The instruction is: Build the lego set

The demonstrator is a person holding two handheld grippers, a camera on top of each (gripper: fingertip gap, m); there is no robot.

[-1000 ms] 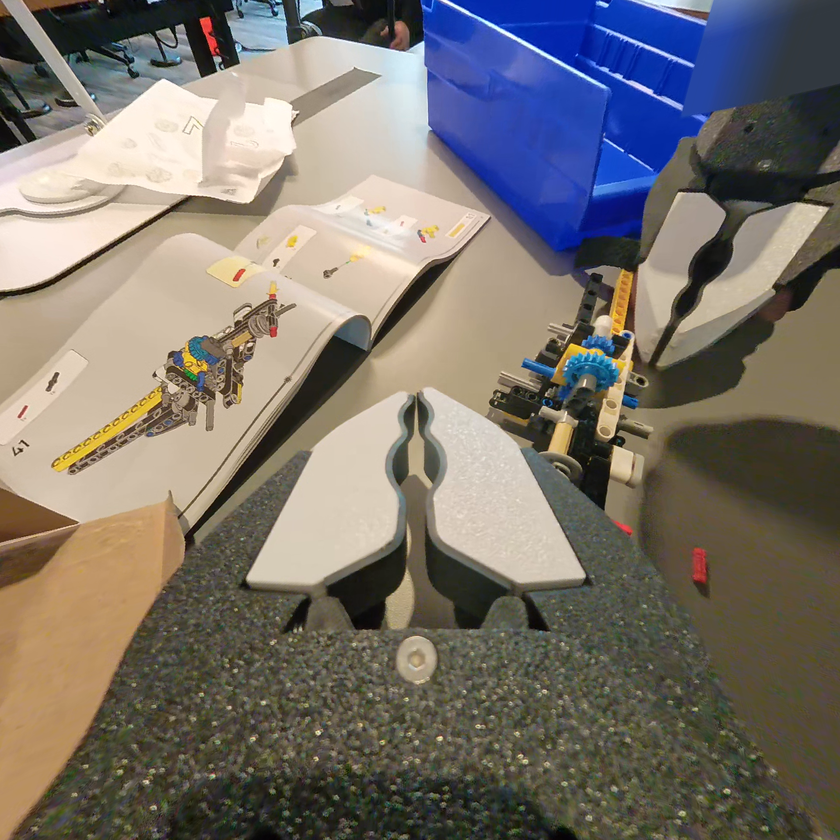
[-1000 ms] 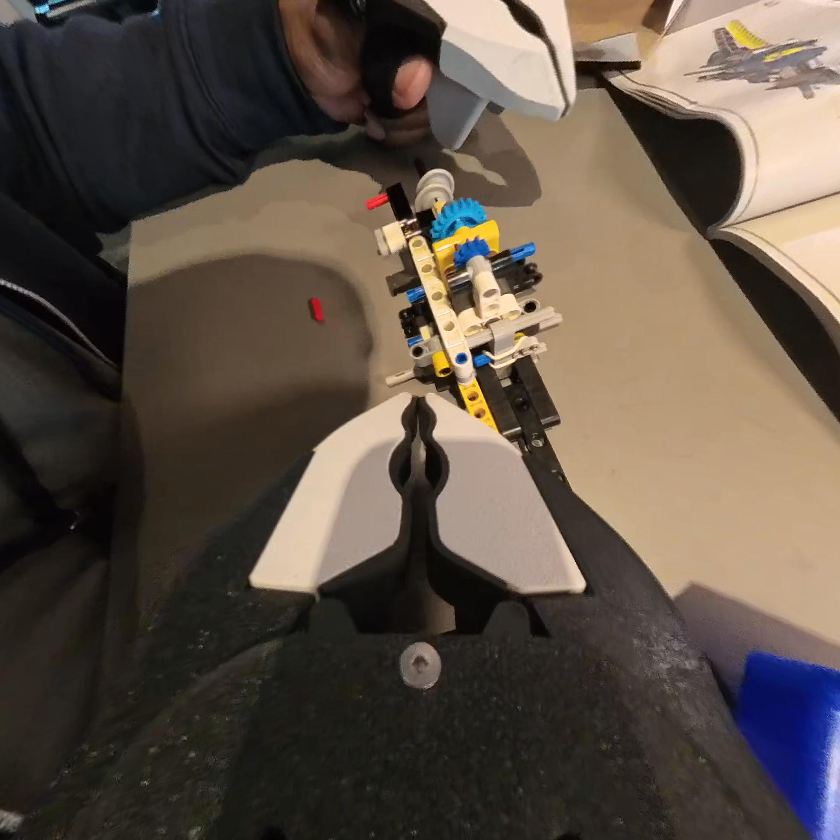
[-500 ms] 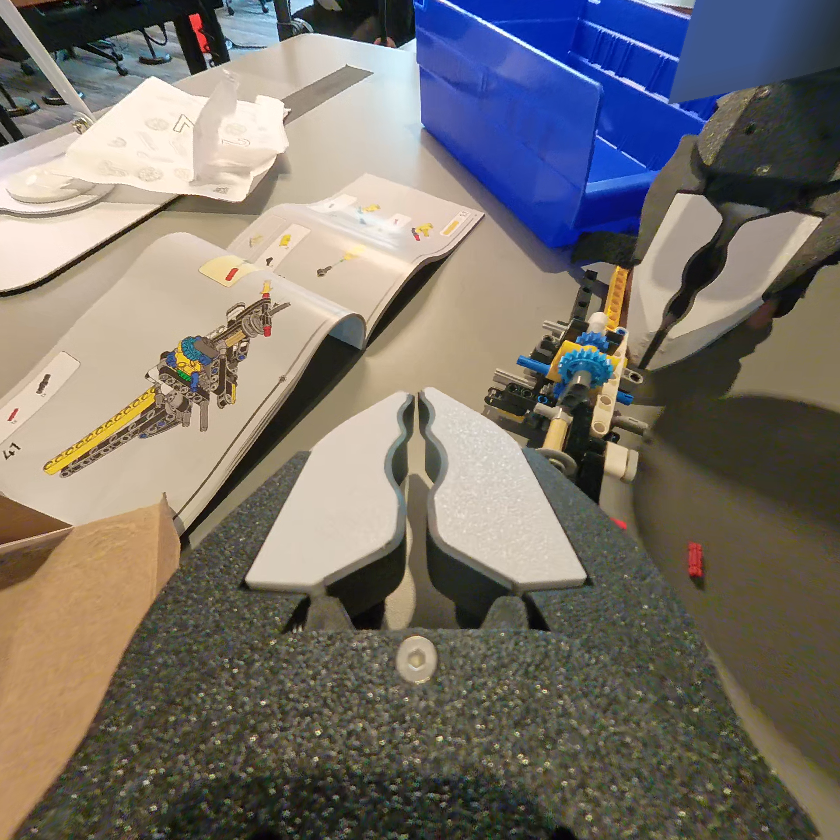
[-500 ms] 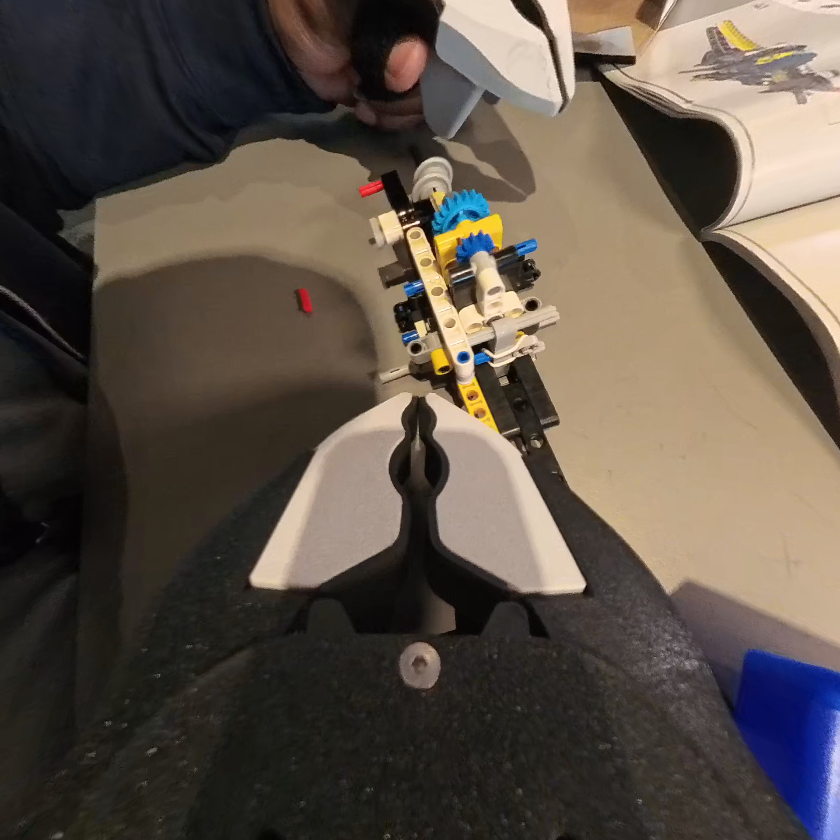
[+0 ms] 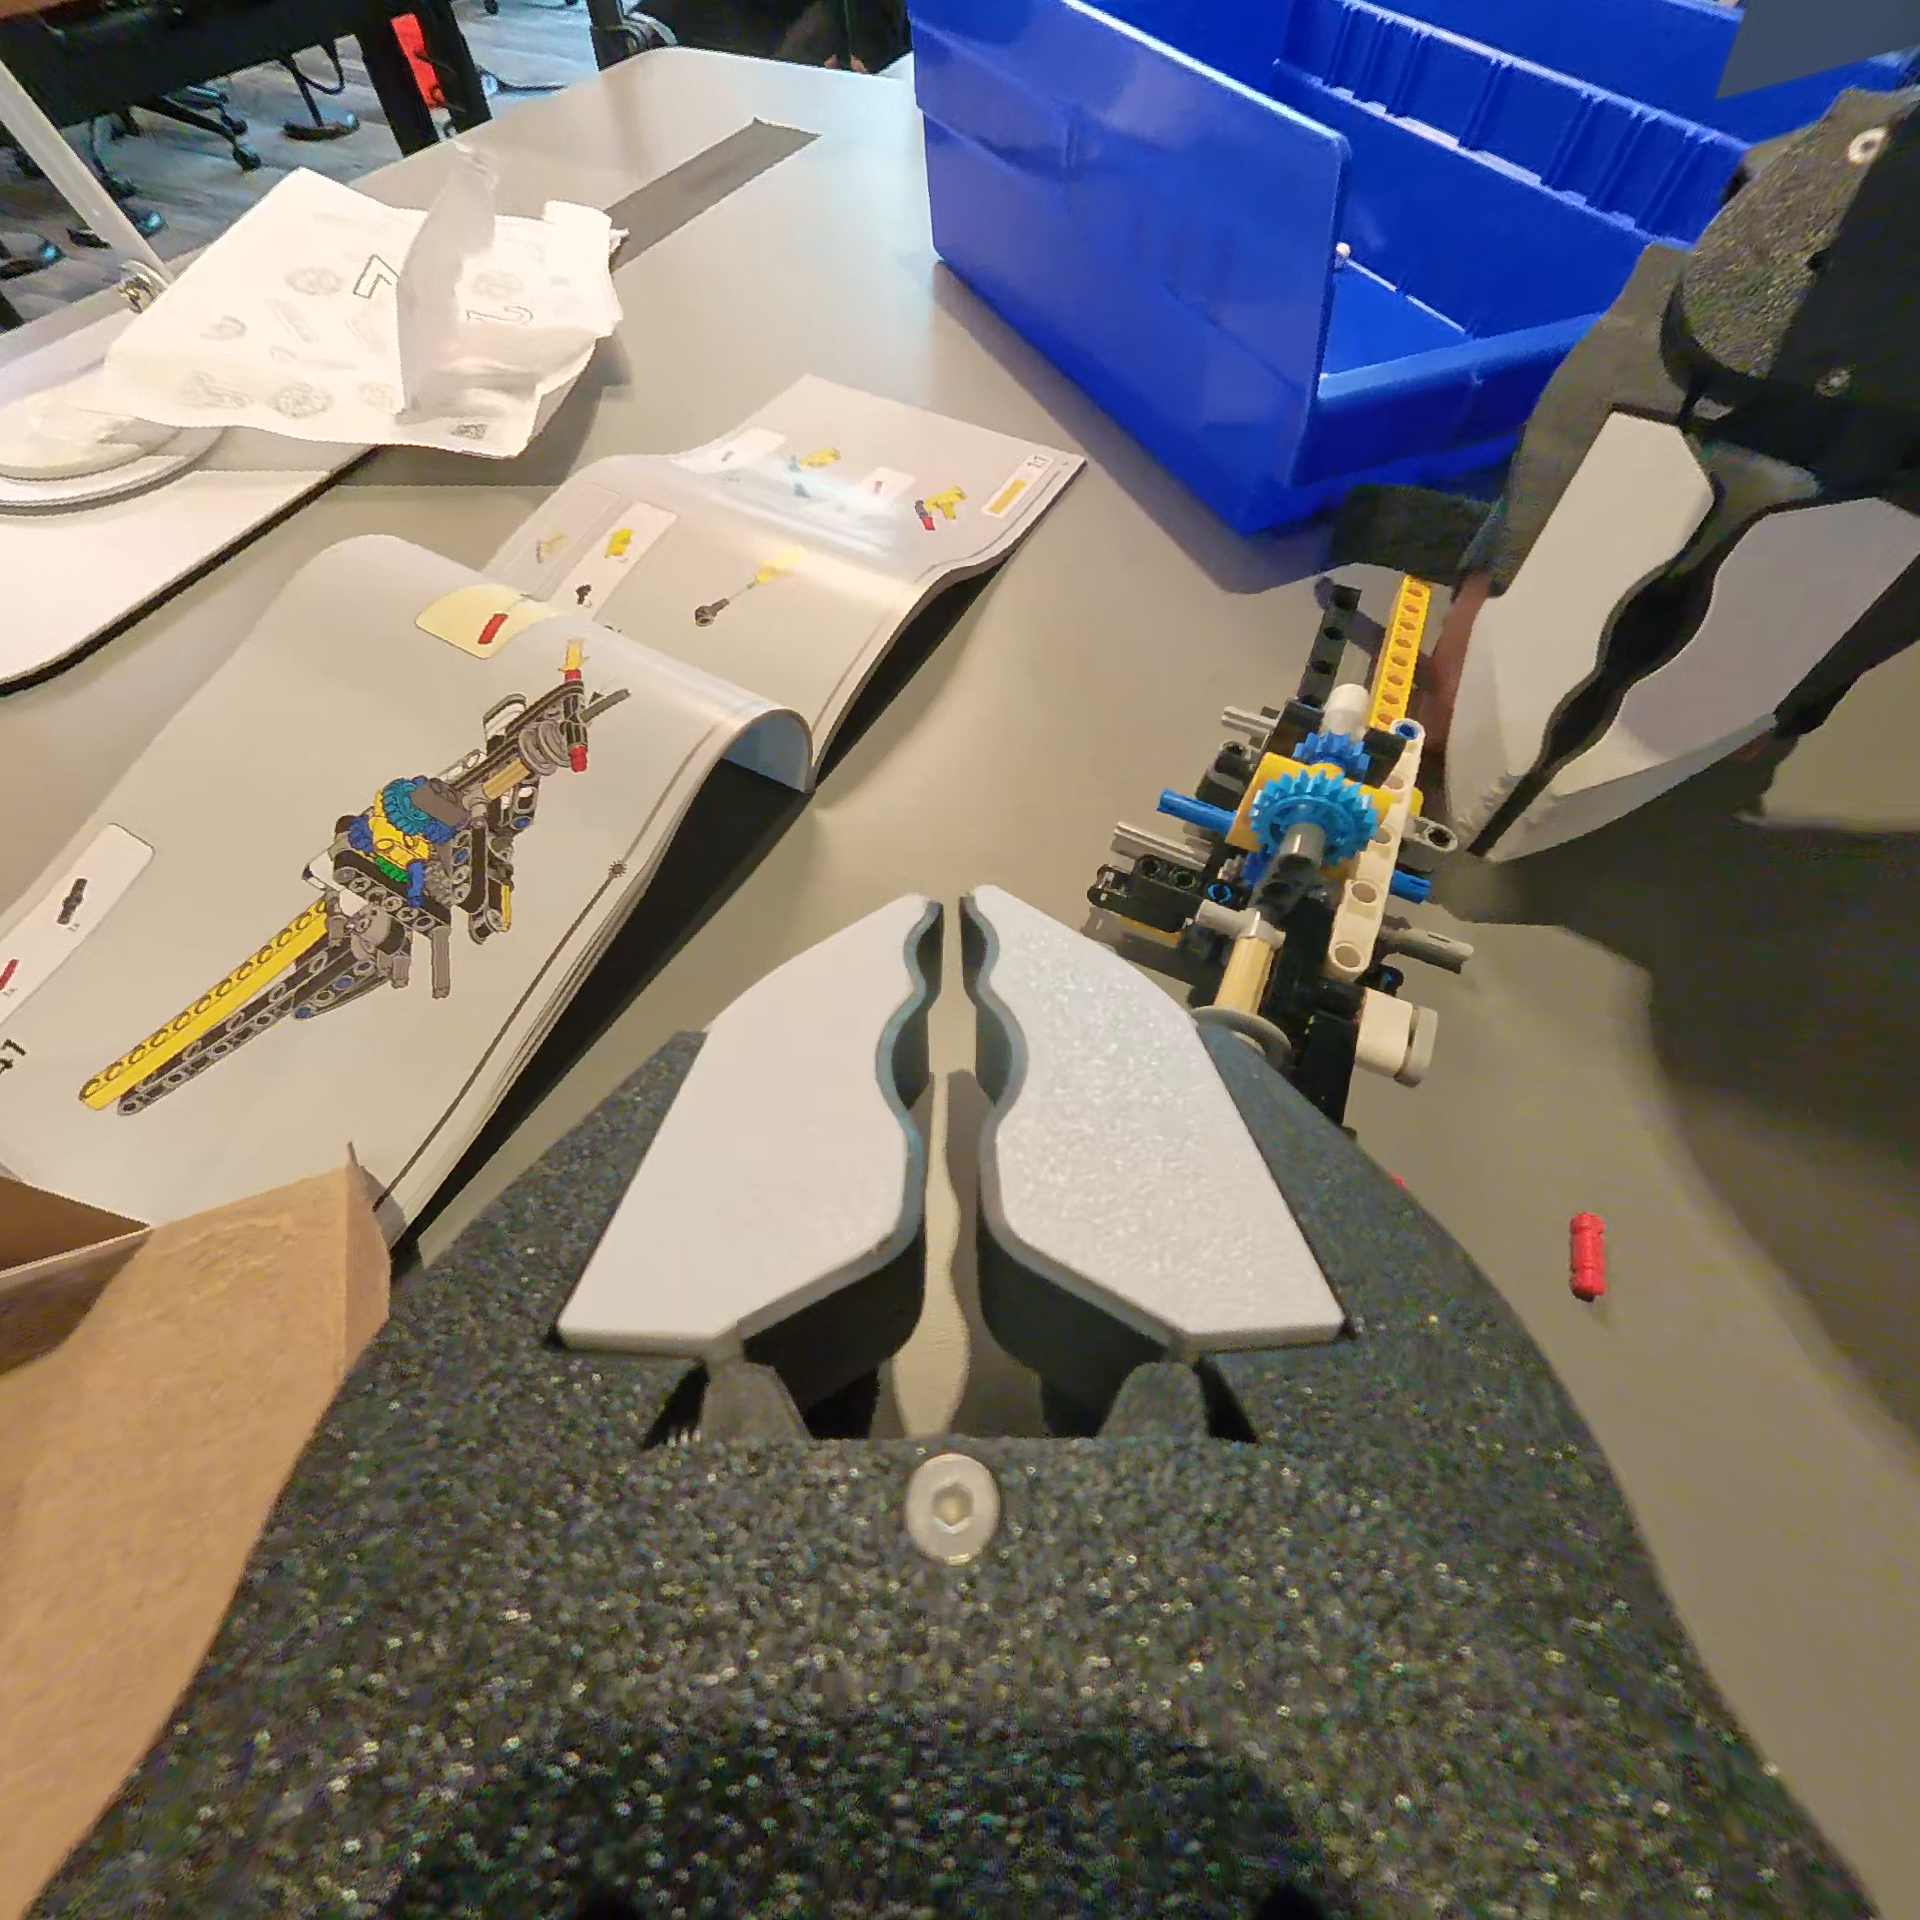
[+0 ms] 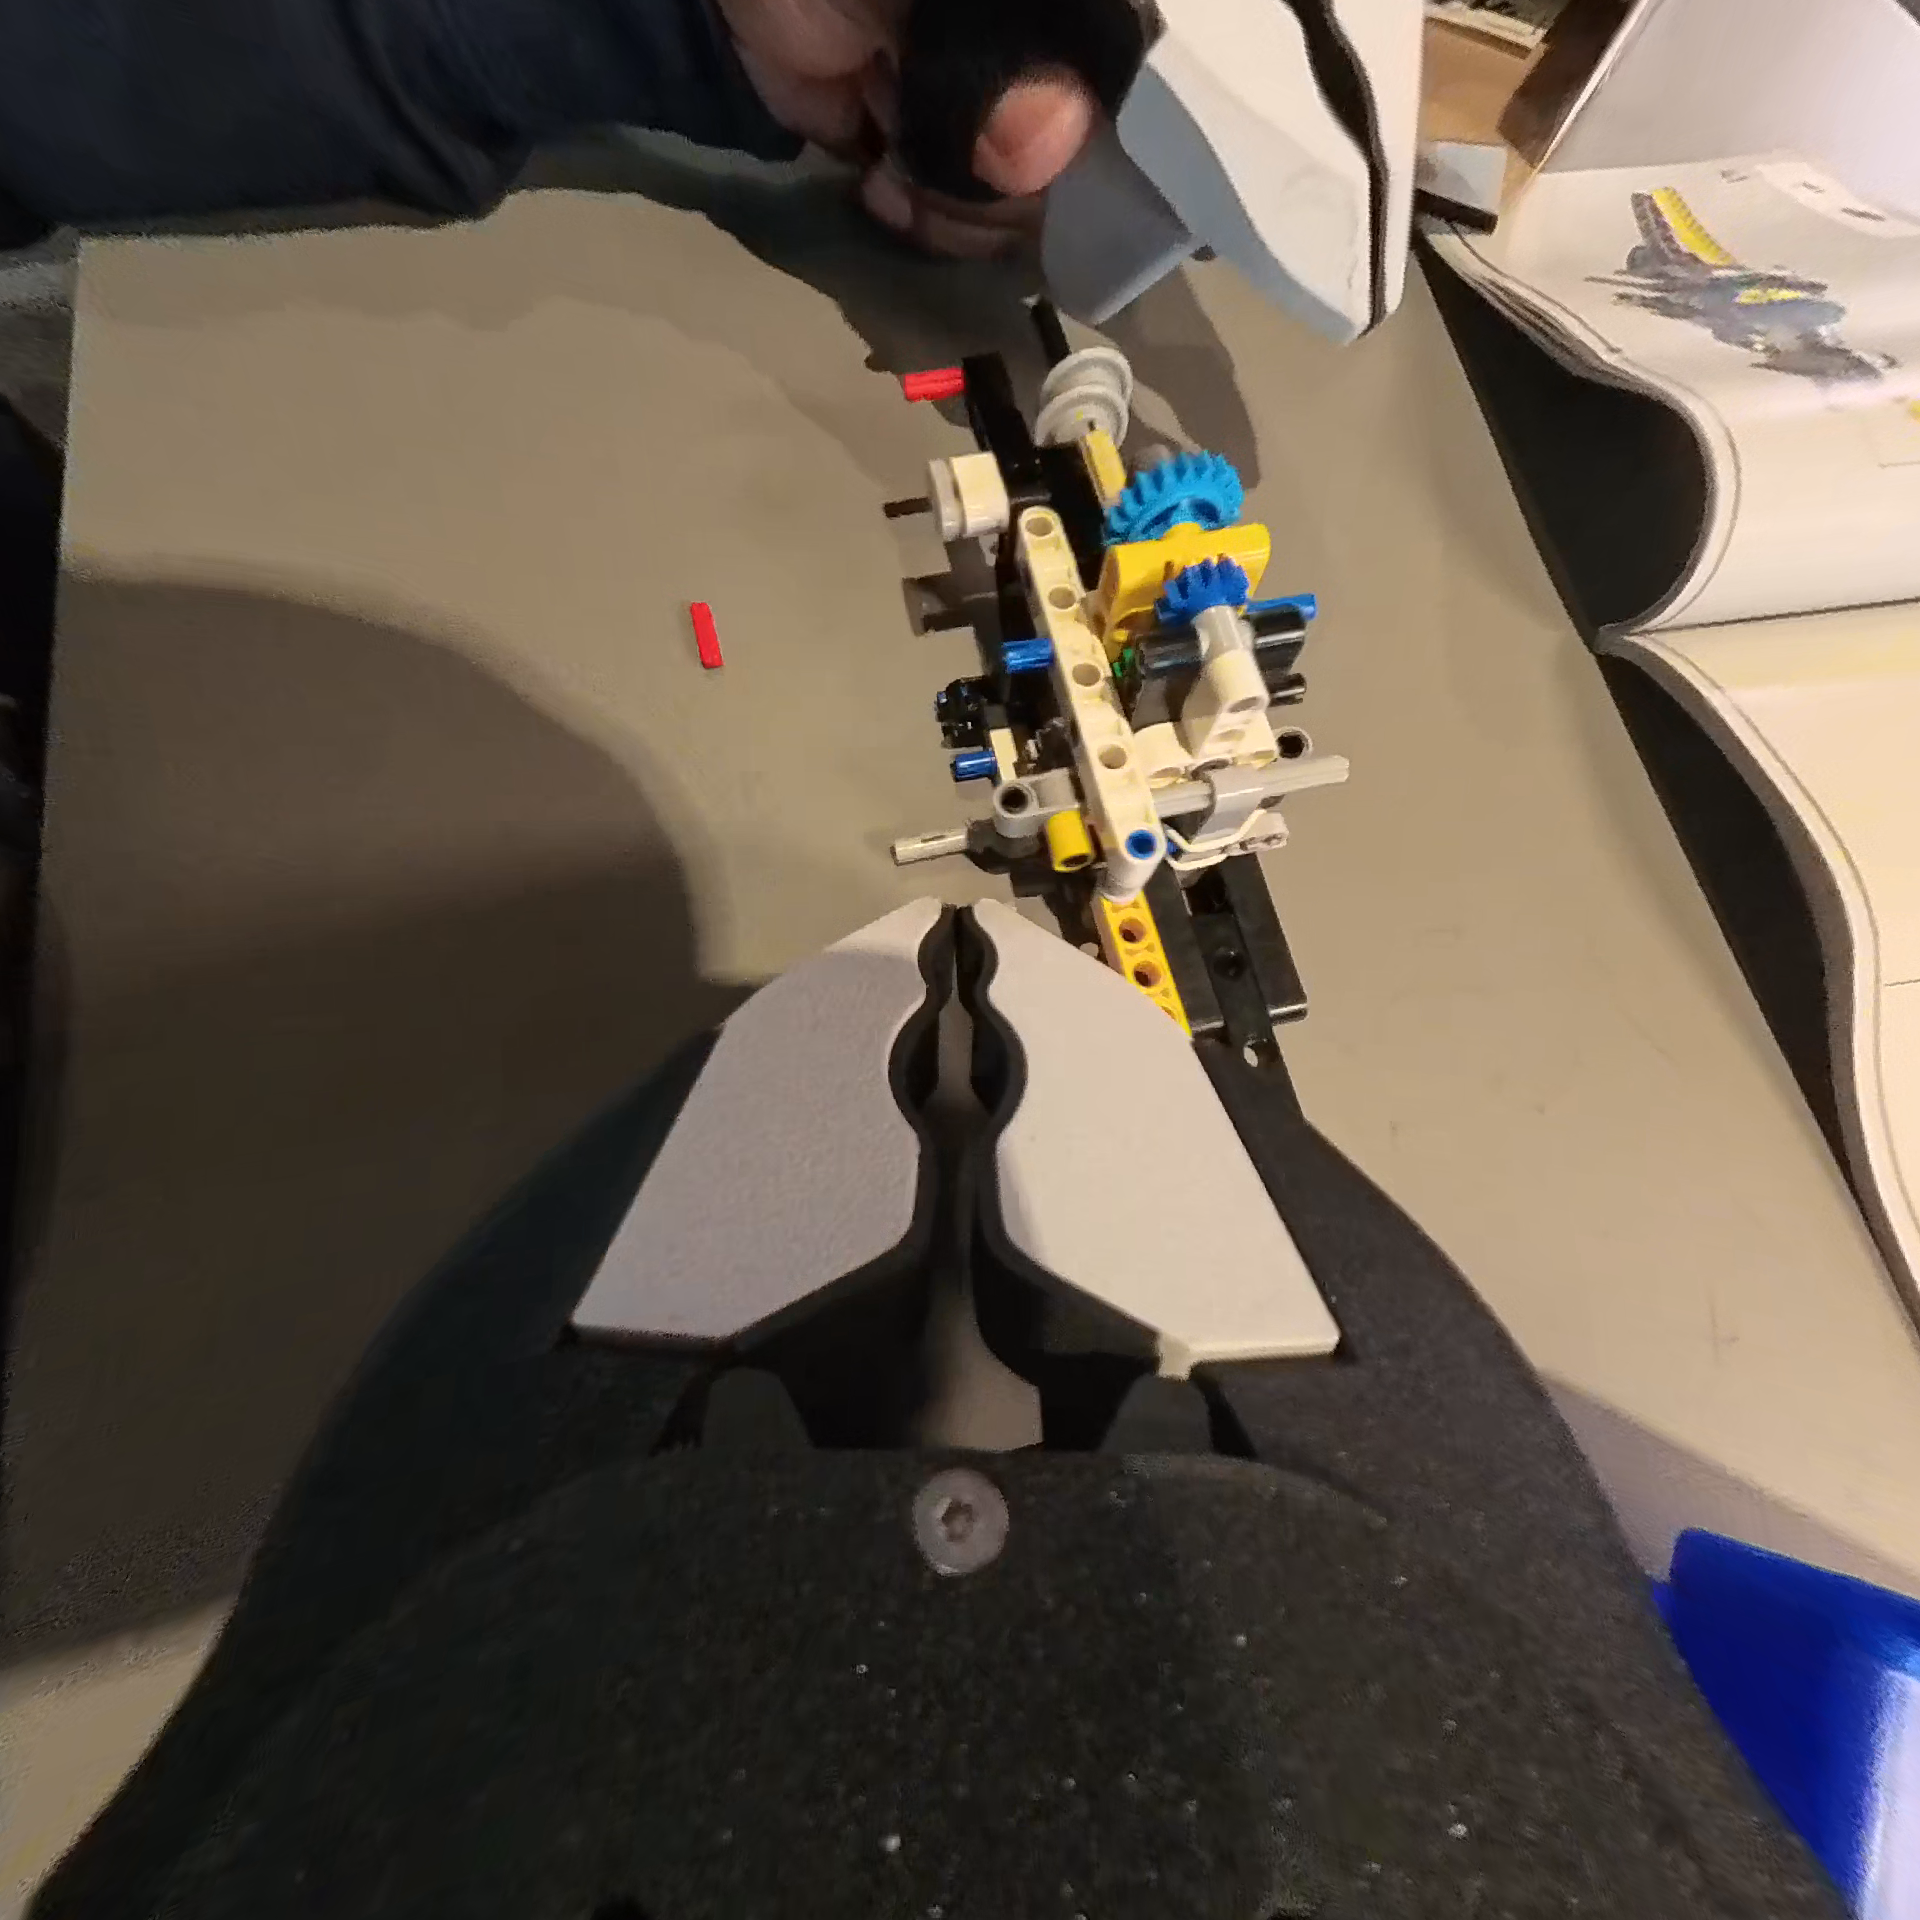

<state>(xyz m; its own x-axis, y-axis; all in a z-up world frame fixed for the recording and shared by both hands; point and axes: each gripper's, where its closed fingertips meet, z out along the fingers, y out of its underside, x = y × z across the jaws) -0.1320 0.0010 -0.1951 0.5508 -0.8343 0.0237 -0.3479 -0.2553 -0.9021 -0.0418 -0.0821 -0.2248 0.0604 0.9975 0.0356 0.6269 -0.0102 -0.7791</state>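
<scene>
The partly built lego assembly [image 5: 1299, 862], a yellow and black beam frame with blue gears and white beams, lies on the grey table [image 5: 1091, 644]. It also shows in the right wrist view [image 6: 1122, 675]. My left gripper [image 5: 951, 904] is shut and empty, just left of the assembly's near end. My right gripper [image 6: 956, 909] is shut and empty, its tips just short of the assembly's yellow beam end. In the left wrist view the right gripper [image 5: 1486, 844] points down beside the assembly. A loose red pin [image 5: 1587, 1255] lies on the table; the right wrist view shows it too [image 6: 705, 634].
An open instruction booklet [image 5: 416, 779] lies left of the assembly. A blue parts bin [image 5: 1195, 260] stands behind it. A cardboard box flap [image 5: 156, 1403] is at the near left. White paper bags [image 5: 364, 312] lie at the far left. A person's hand [image 6: 935, 104] holds the left gripper. Tip to tip, the grippers are about 12 centimeters apart. The loose red pin [image 5: 1587, 1255] sits 9 centimeters or so from the ends of my right fingers. The right camera catches it too, in the right wrist view [image 6: 712, 628].
Both grippers have shifted only slightly and stay shut. The assembly and the red pin have not moved on the table.
</scene>
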